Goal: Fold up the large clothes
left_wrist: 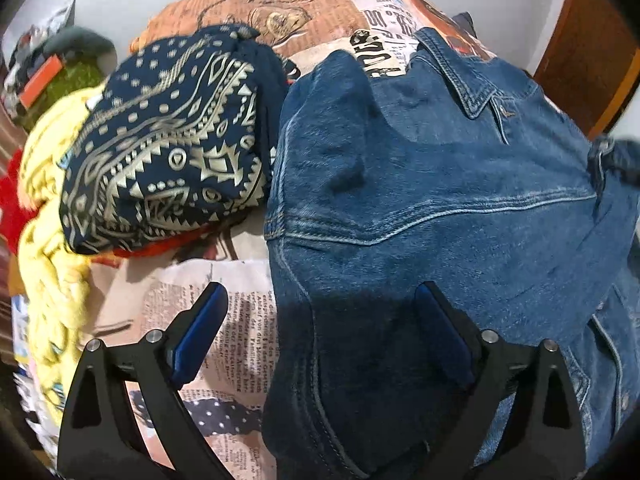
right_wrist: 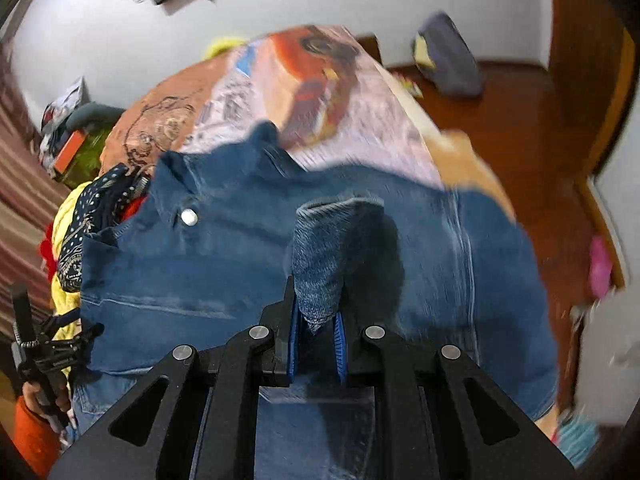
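Note:
A blue denim jacket (left_wrist: 440, 208) lies spread on a bed with a newspaper-print cover (left_wrist: 224, 320); its collar points to the far side. My left gripper (left_wrist: 320, 304) is open and empty, hovering just over the jacket's near left edge. In the right wrist view the jacket (right_wrist: 224, 256) fills the middle, and my right gripper (right_wrist: 316, 320) is shut on a fold of its denim (right_wrist: 324, 248), held up above the rest. The left gripper (right_wrist: 44, 344) also shows at the left edge of that view.
A navy patterned garment (left_wrist: 168, 152) lies on a pile with yellow cloth (left_wrist: 52, 264) and red cloth (left_wrist: 12, 204) left of the jacket. A wooden floor (right_wrist: 520, 128) with a grey bag (right_wrist: 448, 56) lies right of the bed. White wall stands behind.

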Motion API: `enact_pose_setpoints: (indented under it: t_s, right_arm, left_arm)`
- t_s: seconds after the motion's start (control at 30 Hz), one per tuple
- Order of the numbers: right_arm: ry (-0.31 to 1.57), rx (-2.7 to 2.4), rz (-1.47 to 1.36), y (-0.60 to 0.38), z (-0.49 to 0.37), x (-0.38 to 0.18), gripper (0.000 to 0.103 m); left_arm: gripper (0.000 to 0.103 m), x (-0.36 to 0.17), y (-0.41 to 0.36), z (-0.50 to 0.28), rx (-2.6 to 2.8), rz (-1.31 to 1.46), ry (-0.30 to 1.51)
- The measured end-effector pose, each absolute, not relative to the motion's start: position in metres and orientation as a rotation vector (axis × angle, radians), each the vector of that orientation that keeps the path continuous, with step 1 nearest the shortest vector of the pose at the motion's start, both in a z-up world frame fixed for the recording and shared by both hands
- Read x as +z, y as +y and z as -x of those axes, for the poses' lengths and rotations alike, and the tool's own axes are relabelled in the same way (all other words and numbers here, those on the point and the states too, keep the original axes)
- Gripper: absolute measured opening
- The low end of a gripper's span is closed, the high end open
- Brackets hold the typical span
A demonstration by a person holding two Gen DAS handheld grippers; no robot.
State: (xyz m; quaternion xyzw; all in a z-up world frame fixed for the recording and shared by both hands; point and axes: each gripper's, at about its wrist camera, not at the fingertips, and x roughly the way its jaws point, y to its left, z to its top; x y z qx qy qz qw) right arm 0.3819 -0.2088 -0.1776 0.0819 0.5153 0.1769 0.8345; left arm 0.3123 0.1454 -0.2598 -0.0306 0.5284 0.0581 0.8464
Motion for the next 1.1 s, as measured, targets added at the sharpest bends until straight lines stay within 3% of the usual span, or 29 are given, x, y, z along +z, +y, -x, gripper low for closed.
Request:
enact_pose_setpoints:
  t_s: [0.07, 0.3, 0.57, 0.9, 1.1]
  right_arm:
    - [1.113, 0.356, -0.203, -0.215, -0.378, -0.186, 0.022]
    - [1.170, 0.353, -0.307, -0.245, -0.365, -0.204, 0.029]
    - [1.183, 0.255, -0.238, -0.262, -0.352, -0.191, 0.059]
    - [1.100, 0.174, -0.401, -0.322, -0.339, -0.154, 0.065]
    - [1.143, 0.112, -0.557, -0.357, -0.328, -0.184, 0.067]
  left_arm:
    - [0.097, -0.262, 0.149, -0.311, 0.116, 0.093, 1.112]
    - [0.097, -0.264, 0.145, -0.311, 0.126, 0.080, 1.100]
    - [0.096, -0.258, 0.145, -0.311, 0.119, 0.054, 1.133]
    - [0.096, -0.198, 0.118, -0.313, 0.070, -0.045, 1.012]
    - [0.096, -0.171, 0.088, -0.319, -0.001, -0.038, 0.930]
